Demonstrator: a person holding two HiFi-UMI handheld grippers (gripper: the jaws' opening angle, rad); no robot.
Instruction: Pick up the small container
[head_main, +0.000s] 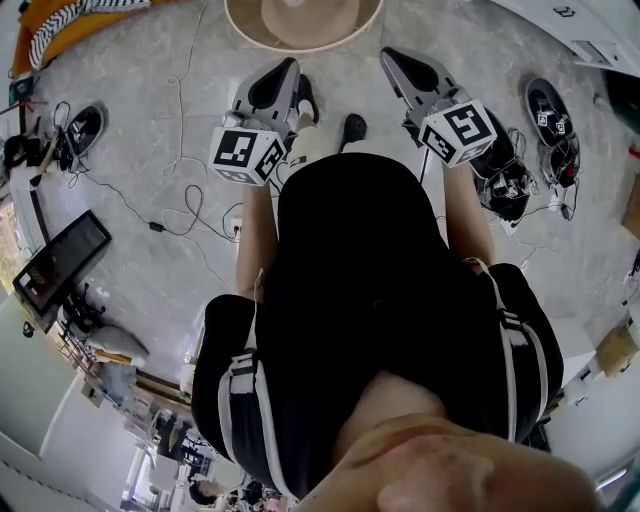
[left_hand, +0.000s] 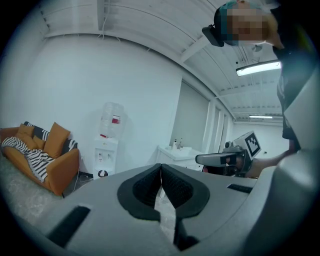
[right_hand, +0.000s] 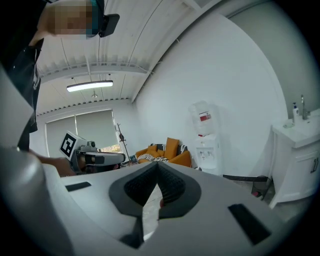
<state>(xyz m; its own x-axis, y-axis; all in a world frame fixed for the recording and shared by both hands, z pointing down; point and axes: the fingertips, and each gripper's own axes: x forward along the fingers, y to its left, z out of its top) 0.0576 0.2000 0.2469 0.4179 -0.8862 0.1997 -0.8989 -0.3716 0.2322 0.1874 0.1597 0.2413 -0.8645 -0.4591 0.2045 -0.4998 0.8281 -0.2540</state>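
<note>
— Grey floor (head_main: 140, 90) strewn with cables (head_main: 156, 226); the grippers?
— Left gripper (left_hand: 161, 167) closed on nothing; right gripper (right_hand: 157, 166) likewise; both point toward the round surface's (head_main: 240, 30) near edge.
— Small container?
— Cannot tell where it sits.

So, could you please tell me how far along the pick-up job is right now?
Nothing looks done yet. In hand: the left gripper and the right gripper are held in front of the person, jaws together with nothing between them. No small container shows in any view, so finding it, opening, gripping and lifting all remain.
</note>
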